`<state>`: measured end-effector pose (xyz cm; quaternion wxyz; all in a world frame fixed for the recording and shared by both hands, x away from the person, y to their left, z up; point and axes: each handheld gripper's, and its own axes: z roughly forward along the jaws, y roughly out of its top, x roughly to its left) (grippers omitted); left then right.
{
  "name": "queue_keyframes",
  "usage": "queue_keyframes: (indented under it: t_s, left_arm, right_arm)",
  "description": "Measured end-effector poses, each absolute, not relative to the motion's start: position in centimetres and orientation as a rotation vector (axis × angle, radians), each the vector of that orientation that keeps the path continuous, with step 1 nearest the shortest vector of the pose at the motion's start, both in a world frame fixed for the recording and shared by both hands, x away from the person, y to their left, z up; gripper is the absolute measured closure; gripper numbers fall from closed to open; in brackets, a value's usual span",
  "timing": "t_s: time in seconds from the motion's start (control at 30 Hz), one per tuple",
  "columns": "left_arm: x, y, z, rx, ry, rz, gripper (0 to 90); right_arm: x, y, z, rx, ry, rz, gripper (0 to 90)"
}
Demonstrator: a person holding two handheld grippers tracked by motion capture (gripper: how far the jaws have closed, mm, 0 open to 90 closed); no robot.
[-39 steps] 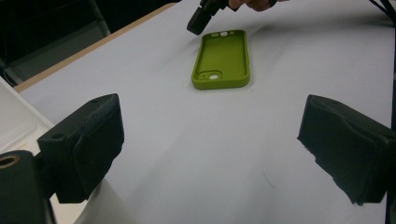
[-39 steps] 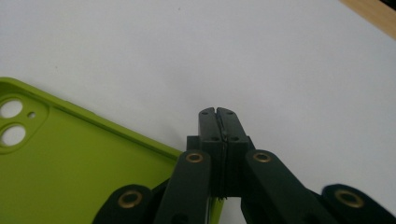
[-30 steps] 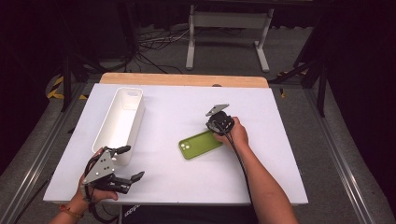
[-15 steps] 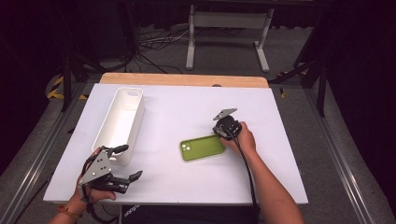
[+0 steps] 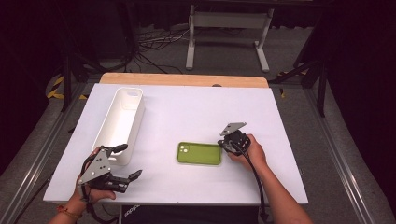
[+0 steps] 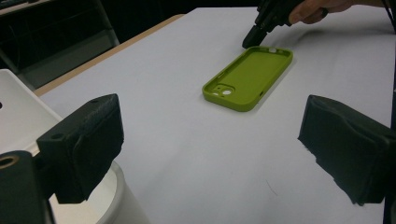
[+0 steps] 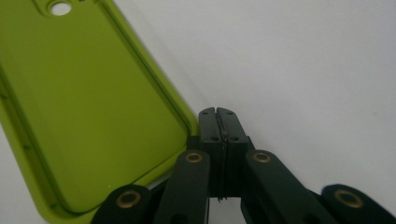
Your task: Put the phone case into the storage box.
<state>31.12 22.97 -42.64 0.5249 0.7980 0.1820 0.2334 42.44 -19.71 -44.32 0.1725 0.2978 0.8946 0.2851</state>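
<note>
Green and flat, the soft lime-green silicone phone case [image 5: 199, 153] lies hollow side up in the middle of the white tabletop [image 5: 187, 112] in the high view, well apart from the long white plastic bin [image 5: 120, 125] at the left; nothing is in that bin as far as can be seen, so I judge the work barely begun, the case not yet lifted and, if the bin is its goal, the whole carry left to do. At the case's right end the right claw [image 5: 225, 145] sits low with its tips just beside the rim, while the left claw [image 5: 125, 162] rests near the front edge by the bin's near end, jaws spread. From the left gripper view, the left claw [image 6: 210, 149] stands wide with nothing between its two black pads, the case [image 6: 248, 77] lies ahead on the tabletop, and the right claw [image 6: 249, 41] noses down at the case's far end under a hand [image 6: 317, 8]. From the right gripper view, the right claw [image 7: 218, 112] is pressed fully together on nothing, its tips at the tabletop right against the outside of the case's [image 7: 84, 107] raised rim; whether it touches I cannot tell. Counted: one case, one bin, two claws, two hands.
</note>
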Motion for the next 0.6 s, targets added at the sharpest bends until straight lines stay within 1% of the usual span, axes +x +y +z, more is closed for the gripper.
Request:
queue_keyframes:
  t_s: [0.6]
  left_arm:
    - [31.1, 23.1, -42.6, 1.907, 0.443, 0.558, 7.3]
  right_arm:
    - [38.0, -18.3, -44.3, 0.715, 2.644, 0.83, 90.0]
